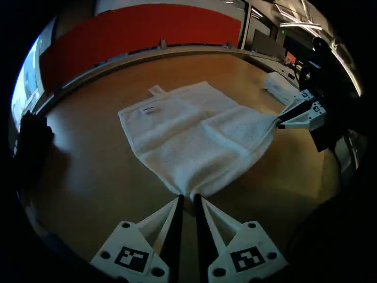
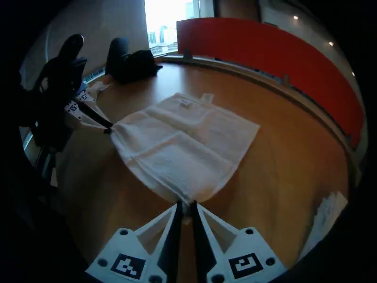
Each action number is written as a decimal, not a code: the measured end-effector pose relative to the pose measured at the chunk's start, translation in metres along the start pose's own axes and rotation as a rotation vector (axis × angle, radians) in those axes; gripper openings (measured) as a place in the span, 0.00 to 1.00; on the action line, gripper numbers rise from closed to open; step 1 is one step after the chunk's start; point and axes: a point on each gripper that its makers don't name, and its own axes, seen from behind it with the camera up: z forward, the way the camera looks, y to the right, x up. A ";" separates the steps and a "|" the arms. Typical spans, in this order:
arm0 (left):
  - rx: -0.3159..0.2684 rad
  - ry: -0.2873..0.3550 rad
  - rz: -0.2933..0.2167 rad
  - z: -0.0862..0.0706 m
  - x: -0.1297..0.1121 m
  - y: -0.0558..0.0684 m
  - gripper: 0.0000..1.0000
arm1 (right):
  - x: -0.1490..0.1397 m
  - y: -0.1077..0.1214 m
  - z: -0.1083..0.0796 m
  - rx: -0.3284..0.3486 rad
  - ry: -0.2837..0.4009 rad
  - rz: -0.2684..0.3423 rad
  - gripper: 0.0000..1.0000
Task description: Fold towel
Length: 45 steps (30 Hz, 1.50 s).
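Observation:
A white towel (image 1: pixel 193 132) lies spread on the wooden table (image 1: pixel 94 160), with a label and a hanging loop at its far edge. My left gripper (image 1: pixel 188 199) is shut on the towel's near corner. In the left gripper view my right gripper (image 1: pixel 279 121) pinches the corner at the right. In the right gripper view the towel (image 2: pixel 184 146) stretches away from my right gripper (image 2: pixel 185 203), shut on its near corner, while my left gripper (image 2: pixel 107 128) holds the corner at the left. The held edge is lifted slightly off the table.
A folded white cloth (image 1: pixel 282 87) lies at the far right of the table, also seen as the cloth (image 2: pixel 327 214) at lower right. A dark bag (image 2: pixel 134 63) sits by the window. A red wall panel (image 1: pixel 141 28) runs behind the table's curved edge.

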 end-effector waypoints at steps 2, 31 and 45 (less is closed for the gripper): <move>0.001 0.005 -0.002 -0.005 0.005 0.001 0.17 | 0.006 0.001 -0.005 -0.004 0.010 -0.004 0.14; -0.021 0.041 -0.083 -0.072 0.035 0.025 0.17 | 0.041 -0.017 -0.069 -0.032 0.067 -0.014 0.14; -0.044 0.045 -0.104 -0.092 0.038 0.040 0.17 | 0.042 -0.025 -0.091 -0.036 0.063 -0.022 0.14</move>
